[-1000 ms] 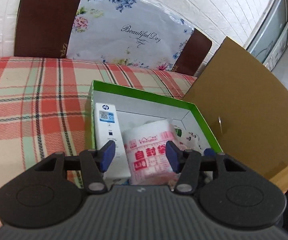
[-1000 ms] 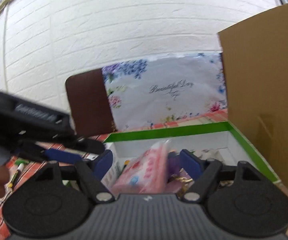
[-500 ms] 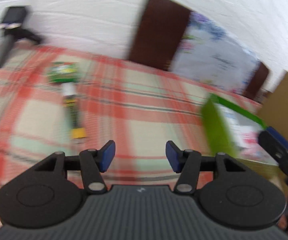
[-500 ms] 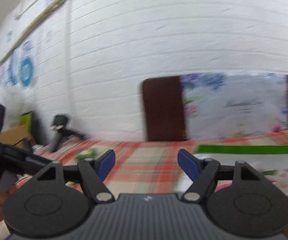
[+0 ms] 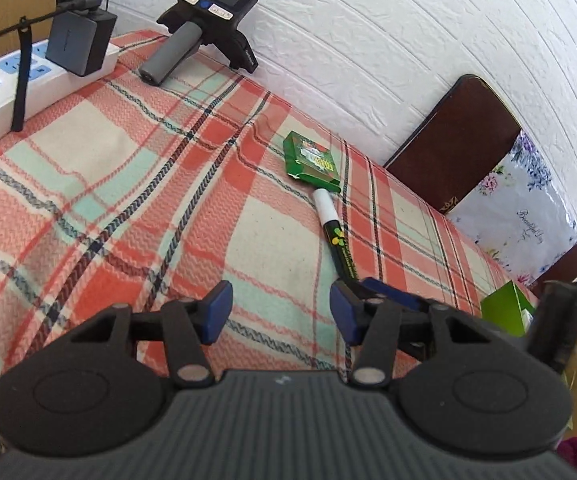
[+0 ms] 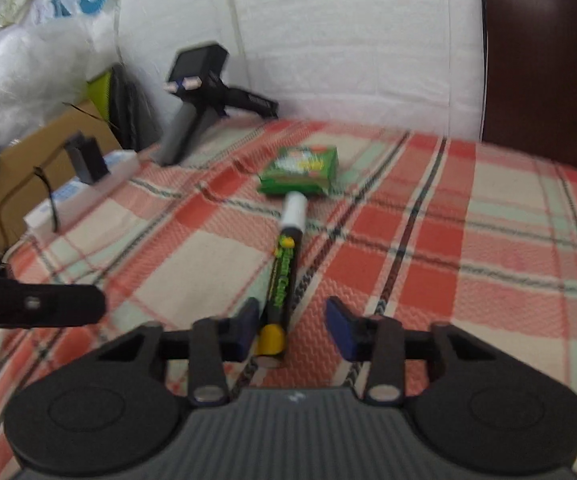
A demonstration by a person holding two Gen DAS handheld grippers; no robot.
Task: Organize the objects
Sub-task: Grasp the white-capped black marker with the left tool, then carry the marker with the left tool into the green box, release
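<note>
Plaid cloth [image 5: 136,184] covers the table. The marker [image 6: 284,276] lies on it, white cap touching the far green packet [image 6: 300,170]. Right gripper [image 6: 292,326] closing around the marker's yellow near end; left pad close beside it, right pad clear, contact hard to judge through blur. Left gripper [image 5: 278,312] half open, empty, over bare cloth. Green box [image 5: 506,314] at right is mostly cut off behind the right gripper.

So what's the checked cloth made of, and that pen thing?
The checked cloth looks like woven fabric: matte, with a zigzag weave and soft wrinkles. The marker seems smooth plastic, a glossy black barrel with white and yellow ends, though blur leaves that uncertain.
</note>
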